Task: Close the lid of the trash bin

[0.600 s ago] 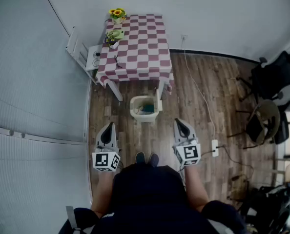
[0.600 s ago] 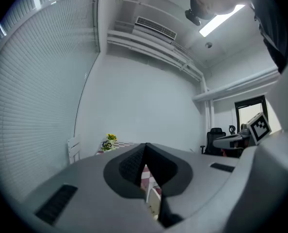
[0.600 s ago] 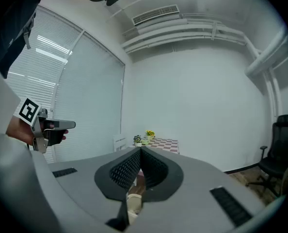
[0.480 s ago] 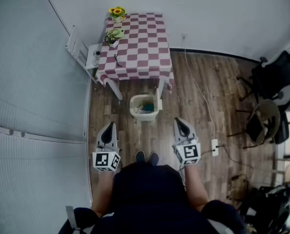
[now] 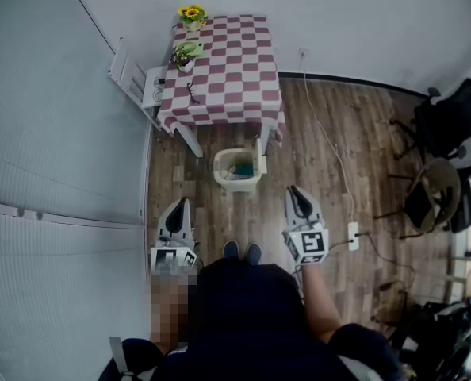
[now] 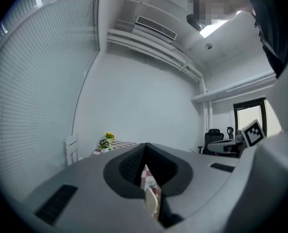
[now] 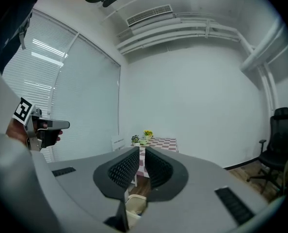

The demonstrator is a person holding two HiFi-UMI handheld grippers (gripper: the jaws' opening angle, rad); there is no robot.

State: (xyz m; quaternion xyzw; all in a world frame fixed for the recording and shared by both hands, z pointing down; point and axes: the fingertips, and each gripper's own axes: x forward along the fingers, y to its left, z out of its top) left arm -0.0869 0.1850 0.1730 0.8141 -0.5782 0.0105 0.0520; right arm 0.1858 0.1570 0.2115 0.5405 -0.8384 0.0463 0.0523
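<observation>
The cream trash bin [image 5: 238, 171] stands on the wood floor just in front of the checkered table [image 5: 229, 70]. Its lid [image 5: 262, 158] stands upright along the bin's right side, and something blue-green lies inside. My left gripper [image 5: 178, 205] is held level to the near left of the bin, shut and empty. My right gripper [image 5: 295, 191] is to the near right, also shut and empty. Both are well short of the bin. The bin [image 6: 152, 201] shows low behind the closed jaws of the left gripper [image 6: 145, 147]. The right gripper [image 7: 139, 150] likewise has the bin [image 7: 134, 205] below it.
A white folding chair [image 5: 129, 78] leans by the table's left side, and flower pots [image 5: 191, 18] sit on its far corner. A power strip [image 5: 352, 235] and cable lie on the floor at right. Office chairs [image 5: 449, 125] crowd the right edge. My shoes [image 5: 242, 252] are close behind the bin.
The head view has shifted a little, so the table and bin sit slightly higher in the picture. Both grippers keep about the same stand and stay shut.
</observation>
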